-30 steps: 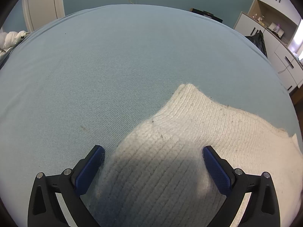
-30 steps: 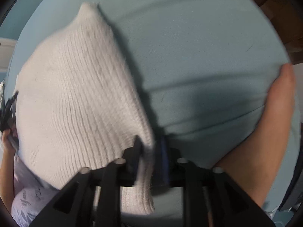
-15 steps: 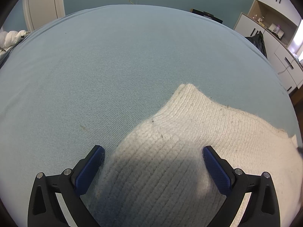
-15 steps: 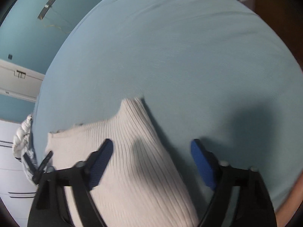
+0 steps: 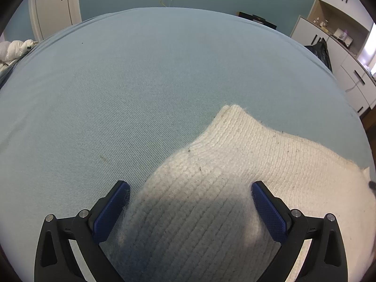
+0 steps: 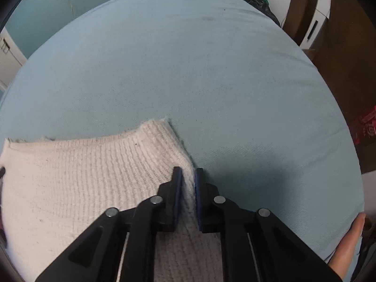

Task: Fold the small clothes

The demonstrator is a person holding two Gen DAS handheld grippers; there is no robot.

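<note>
Since the earlier frames the right gripper (image 6: 188,183) has swung across the bed, spread wide over the knit a half second ago, and now sits at the garment's right edge with its jaws closing on a ridge of knit pinched up between the blue pads. The left gripper (image 5: 190,202) has not shifted; its view is the same as a second ago.

Nearest the left wrist camera, the left gripper is spread wide, its blue pads (image 5: 268,211) straddling the cream knit garment (image 5: 235,176) without pressing on it; the left pad stands just off the fabric's fuzzy edge. The gripper's shadow darkens the cloth between them.

The garment is a small cream-white ribbed knit, thick and fuzzy, lying flat on the pale blue bed sheet (image 5: 141,94). Small dark flecks of lint dot it. In both views one corner rises to a rounded point toward the far side, with a concave edge running off from it. In the right wrist view the garment (image 6: 82,176) spreads to the left of the gripper.

At the lower right of that view a bare part of the person's limb (image 6: 347,246) rests at the bed's edge.

Farther off stand white cabinets (image 5: 352,75) against a teal wall. A red package (image 6: 366,122) on the floor carries print too blurred to read.
</note>
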